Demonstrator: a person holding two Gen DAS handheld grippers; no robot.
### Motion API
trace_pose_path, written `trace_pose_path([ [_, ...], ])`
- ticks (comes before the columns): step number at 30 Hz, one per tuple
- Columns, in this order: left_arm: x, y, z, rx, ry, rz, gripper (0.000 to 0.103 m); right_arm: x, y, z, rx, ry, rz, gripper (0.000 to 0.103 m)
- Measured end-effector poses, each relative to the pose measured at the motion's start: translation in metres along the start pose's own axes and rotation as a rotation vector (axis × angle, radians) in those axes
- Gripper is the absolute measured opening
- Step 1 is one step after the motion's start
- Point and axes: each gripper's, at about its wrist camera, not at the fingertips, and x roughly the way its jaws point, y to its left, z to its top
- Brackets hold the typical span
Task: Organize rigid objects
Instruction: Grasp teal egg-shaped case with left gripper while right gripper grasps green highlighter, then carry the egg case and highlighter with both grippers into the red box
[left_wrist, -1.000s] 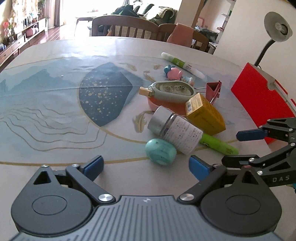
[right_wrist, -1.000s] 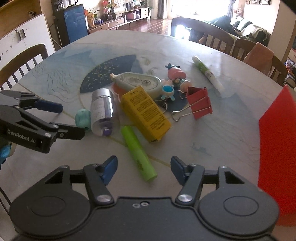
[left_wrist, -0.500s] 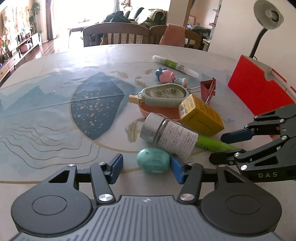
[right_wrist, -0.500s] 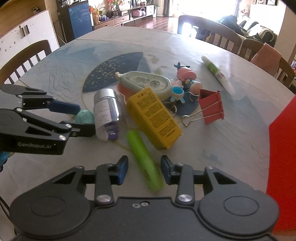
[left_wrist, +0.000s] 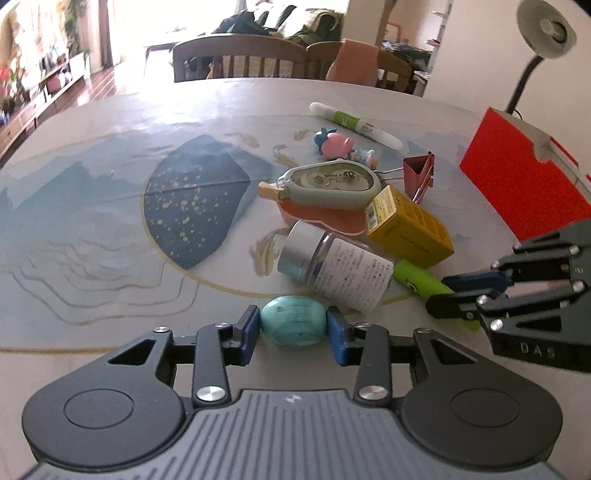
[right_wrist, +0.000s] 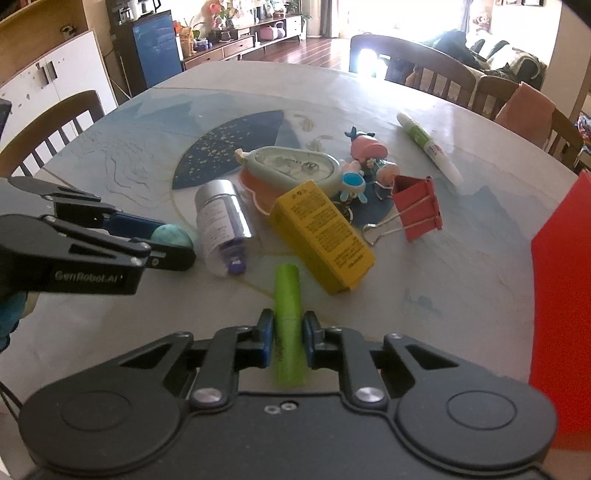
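A round dining table (left_wrist: 110, 155) with a pale blue mountain-and-wave print fills both views, ringed by wooden chairs (right_wrist: 417, 70), with a sunlit living room behind it. A red box (left_wrist: 517, 184) stands at the right edge of the left wrist view, under a grey desk lamp (left_wrist: 543, 22).

At lower centre of the left wrist view, the left gripper (left_wrist: 291, 326) has just been closing, and its blue pads now press on both ends of a turquoise egg-shaped object (left_wrist: 293, 321) resting on the table. In the right wrist view the same egg shows at middle left, between those fingers.

At lower centre of the right wrist view, the right gripper (right_wrist: 289, 341) has also just been closing; its pads clamp the near end of a lime-green marker (right_wrist: 288, 295), which lies on the table pointing away from the camera.

Just beyond both grips sits the clutter: a silver-capped bottle (left_wrist: 332, 269) lying on its side, touching the marker in the left wrist view; a yellow carton (right_wrist: 321, 236) beside it; a grey-green correction-tape dispenser (left_wrist: 328, 184) lying over a flat orange piece (left_wrist: 325, 219); a red binder clip (right_wrist: 417, 206) to the right; small pink and blue toy figures (right_wrist: 365, 151) farther back; and a white-and-green glue pen (right_wrist: 428, 147) well apart at the upper right of the heap.
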Motion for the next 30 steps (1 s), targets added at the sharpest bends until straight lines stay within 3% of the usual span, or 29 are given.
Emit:
trace_pose_path([
  [14, -0.032, -0.005, -0.013, -0.089, 0.027, -0.007, 0.038, -0.054, -0.010, -0.018, 0.125, -0.044, 0.031, 0.015],
  [30, -0.088, -0.071, 0.022, -0.049, -0.034, -0.072, 0.038, -0.142, -0.053, -0.016, 0.224, -0.171, -0.014, 0.016],
])
